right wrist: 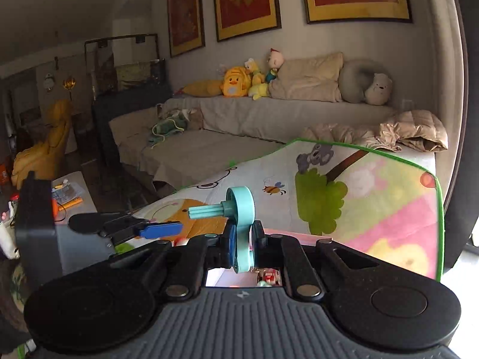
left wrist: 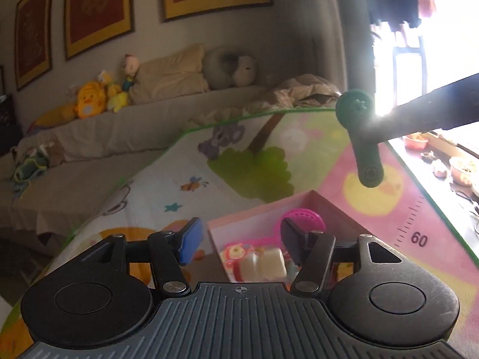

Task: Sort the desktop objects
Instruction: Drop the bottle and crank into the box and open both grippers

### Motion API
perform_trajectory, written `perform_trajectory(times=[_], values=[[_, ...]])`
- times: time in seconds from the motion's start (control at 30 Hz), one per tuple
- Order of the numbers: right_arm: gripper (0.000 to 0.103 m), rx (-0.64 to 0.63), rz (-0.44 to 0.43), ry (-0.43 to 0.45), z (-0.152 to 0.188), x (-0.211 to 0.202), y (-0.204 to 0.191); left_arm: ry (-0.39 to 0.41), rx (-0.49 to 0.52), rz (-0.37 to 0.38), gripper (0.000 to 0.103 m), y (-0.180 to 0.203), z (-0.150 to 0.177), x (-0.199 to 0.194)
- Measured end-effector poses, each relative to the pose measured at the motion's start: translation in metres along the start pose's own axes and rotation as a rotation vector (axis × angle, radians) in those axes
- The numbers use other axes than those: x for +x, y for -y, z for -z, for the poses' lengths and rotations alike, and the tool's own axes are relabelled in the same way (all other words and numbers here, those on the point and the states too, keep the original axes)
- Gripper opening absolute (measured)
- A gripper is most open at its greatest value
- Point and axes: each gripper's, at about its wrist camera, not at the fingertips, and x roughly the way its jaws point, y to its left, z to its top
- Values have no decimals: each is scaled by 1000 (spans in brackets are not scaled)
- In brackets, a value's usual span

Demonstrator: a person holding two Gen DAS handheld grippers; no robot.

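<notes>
In the right wrist view, the right gripper (right wrist: 242, 239) sits at the lower centre of the frame, clenched on a teal plastic crank-shaped toy part (right wrist: 241, 227). The part stands upright between the pads, its round disc end rising above them, with a ribbed peg jutting from the disc toward the left of the frame. To the left at mid height, the left gripper (right wrist: 155, 229) shows from the side, its blue pad pointing right.

In the left wrist view, the left gripper (left wrist: 238, 243) fills the bottom of the frame, its jaws parted and nothing between them; one blue-faced pad stands left of centre and a dark pad right of centre. Seen through the gap, lower centre, is an open pink box (left wrist: 263, 209) resting on a colourful cartoon play mat (left wrist: 185, 161) that covers the table. Inside the box lie a pink mesh basket-like toy (left wrist: 307, 218) at its far side and some pale blocky pieces (left wrist: 266, 264) nearer the camera, too blurred to name. At the right of that frame, the same crank-shaped part looks dark green against the window glare, hanging from the dark finger of the other gripper above the mat.

Behind the mat, across the upper half of both views, runs a grey sofa (right wrist: 239, 119) with cushions and plush toys, and red-and-gold framed pictures (right wrist: 247, 0) hang on the wall
</notes>
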Motion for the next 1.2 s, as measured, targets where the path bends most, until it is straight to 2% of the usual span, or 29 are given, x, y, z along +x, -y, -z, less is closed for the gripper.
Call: perform_trajectory(times=[0.1,0.23,0.3,0.43,0.5,0.57,0.6,0.67,0.73,0.83,0.9,1.0,1.07,1.2], values=[[24,36,27,-34,-4,38,5,-25,-72,-25,96,-37,28,-14],[37,68,34,-66,12,64,9,-130,-74,-88,97,-68,75,-30],[38,82,34,-95,21,75,6,-193,-116,-97,98,-85,98,-38],[38,39,10,-146,39,92,-21,-254,-208,-183,103,-112,134,-60],[45,15,-25,-161,46,100,-41,-287,-237,-197,103,-123,149,-73],[61,-7,-79,-171,52,108,-67,-287,-224,-173,103,-128,159,-83],[64,-17,-110,-180,55,113,-79,-272,-210,-178,103,-129,163,-88],[82,-35,-176,-217,62,127,-108,-234,-186,-223,103,-130,166,-98],[91,-41,-228,-260,70,144,-134,-198,-162,-260,103,-131,166,-103],[91,-42,-255,-304,79,169,-167,-191,-162,-247,103,-135,168,-107],[91,-57,-246,-292,83,184,-186,-209,-168,-243,103,-137,170,-105],[88,-182,-208,-279,90,202,-206,-261,-196,-267,103,-141,172,-96],[58,-250,-224,-349,99,206,-208,-286,-213,-269,103,-143,172,-93],[56,-368,-259,-355,122,160,-196,-289,-217,-243,103,-142,173,-91]])
